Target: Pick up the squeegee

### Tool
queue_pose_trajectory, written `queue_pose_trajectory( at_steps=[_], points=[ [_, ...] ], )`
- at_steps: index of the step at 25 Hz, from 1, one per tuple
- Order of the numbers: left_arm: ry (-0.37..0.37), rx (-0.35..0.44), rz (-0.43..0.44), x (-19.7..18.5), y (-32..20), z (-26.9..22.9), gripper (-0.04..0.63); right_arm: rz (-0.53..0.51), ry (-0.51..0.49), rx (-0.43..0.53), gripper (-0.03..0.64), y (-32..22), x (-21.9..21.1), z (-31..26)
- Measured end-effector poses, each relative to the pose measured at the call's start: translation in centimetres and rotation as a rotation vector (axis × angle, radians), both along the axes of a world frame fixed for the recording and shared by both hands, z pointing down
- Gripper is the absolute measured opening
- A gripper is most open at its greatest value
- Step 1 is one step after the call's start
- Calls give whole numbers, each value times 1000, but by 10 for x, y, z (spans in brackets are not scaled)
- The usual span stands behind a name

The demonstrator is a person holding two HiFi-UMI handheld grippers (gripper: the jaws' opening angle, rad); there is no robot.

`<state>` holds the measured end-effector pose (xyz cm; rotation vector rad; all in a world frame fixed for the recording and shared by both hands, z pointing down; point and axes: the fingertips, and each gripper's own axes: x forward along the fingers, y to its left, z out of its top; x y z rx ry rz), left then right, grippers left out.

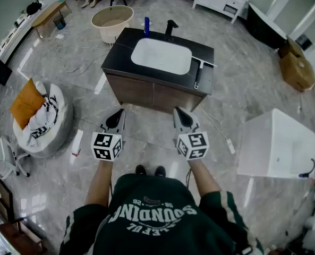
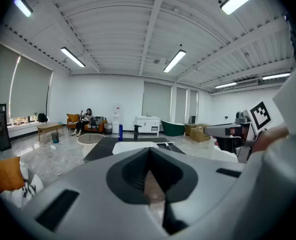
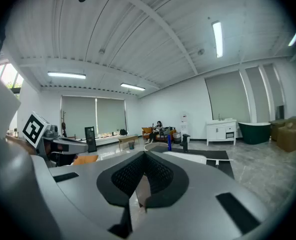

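Looking down from the head view, I have the left gripper (image 1: 116,120) and the right gripper (image 1: 182,117) side by side over the grey marble floor (image 1: 242,94). Both point toward the vanity cabinet (image 1: 152,94). Both are clenched, and each gripper's own view shows its pads meeting at the tip and gripping no object.

The squeegee (image 1: 198,76) lies flat on the dark counter (image 1: 120,57), on the narrow strip to the right of the white sink (image 1: 161,56). Its pale blade is toward the back and its dark handle runs toward the front edge. It sits well apart from both grippers, and the right one is nearer. Between the grippers and the squeegee are a stretch of floor and the cabinet's wooden front.

At the back of the counter a blue bottle (image 1: 146,26) and a black tap (image 1: 170,28) stand upright behind the sink, apart from the squeegee.

Behind the cabinet to the left sits a round beige tub (image 1: 112,23). A white beanbag (image 1: 56,126) with an orange cushion (image 1: 25,104) lies off to my left. A white boxy tub (image 1: 277,145) stands to my right, with a cardboard box (image 1: 295,67) beyond it. A thin cable (image 1: 223,134) trails across the floor just right of the right gripper. Across the room a person (image 2: 86,118) sits on an orange sofa.
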<state>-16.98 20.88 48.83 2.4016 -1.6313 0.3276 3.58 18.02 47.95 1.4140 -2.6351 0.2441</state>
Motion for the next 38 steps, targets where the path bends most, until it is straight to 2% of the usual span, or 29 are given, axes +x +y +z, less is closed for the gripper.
queue_pose_trajectory(
  at_steps=[11, 21, 30, 38],
  points=[
    [7, 1, 4, -4, 4, 0, 2, 49, 28, -4, 2, -4, 3, 2],
    [5, 9, 5, -24, -2, 2, 2, 42, 33, -14, 2, -7, -18, 5],
    [12, 21, 47, -42, -8, 7, 2, 83, 51, -15, 2, 0, -30, 13],
    [20, 18, 90, -41, -17, 10, 2, 140, 44, -33, 2, 4, -25, 18]
  ],
)
